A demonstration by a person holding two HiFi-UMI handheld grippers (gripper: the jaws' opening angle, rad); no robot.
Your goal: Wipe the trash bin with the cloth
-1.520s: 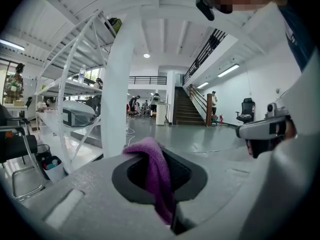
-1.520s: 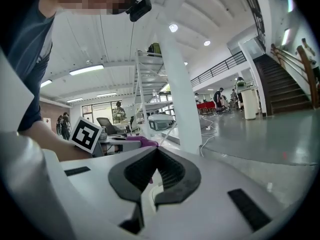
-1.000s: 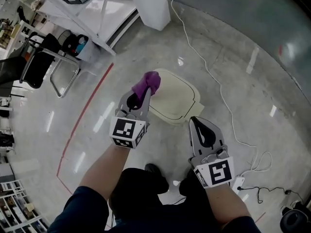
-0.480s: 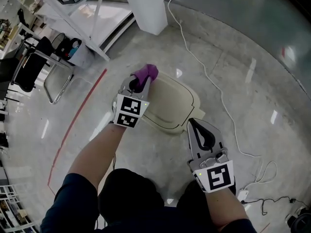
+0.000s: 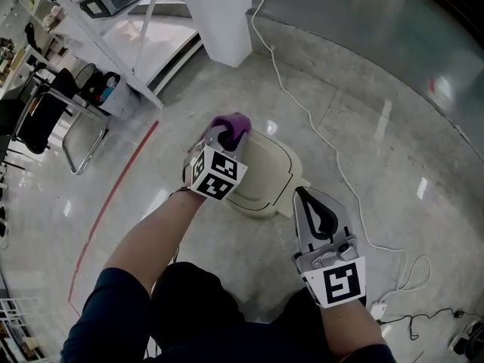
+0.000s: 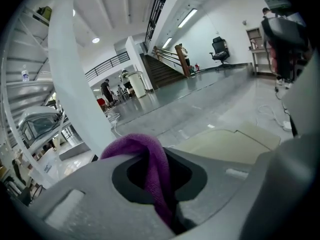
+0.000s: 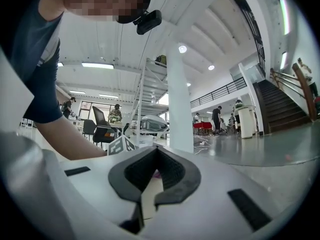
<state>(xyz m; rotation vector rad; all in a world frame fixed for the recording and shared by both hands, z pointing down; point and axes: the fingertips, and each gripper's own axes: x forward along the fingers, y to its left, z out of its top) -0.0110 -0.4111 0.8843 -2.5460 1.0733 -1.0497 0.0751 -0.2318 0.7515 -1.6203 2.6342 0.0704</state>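
A cream trash bin (image 5: 265,174) with a swing lid stands on the floor below me. My left gripper (image 5: 220,134) is shut on a purple cloth (image 5: 231,126), held at the bin's far left edge. In the left gripper view the purple cloth (image 6: 150,166) hangs between the closed jaws, with the bin lid (image 6: 227,145) beyond. My right gripper (image 5: 311,197) hovers by the bin's near right corner, jaws closed on nothing. The right gripper view shows its jaws (image 7: 150,184) together, with a strip of the bin behind them.
A white cable (image 5: 318,138) runs along the floor right of the bin. A white pillar (image 5: 215,17) and a metal rack (image 5: 128,29) stand at the back. Chairs (image 5: 53,119) are at the left. A red floor line (image 5: 113,195) passes left of me.
The left gripper has moved forward with the cloth onto the bin's far left edge and tilted downward. The right gripper has stayed near the bin's near right corner.
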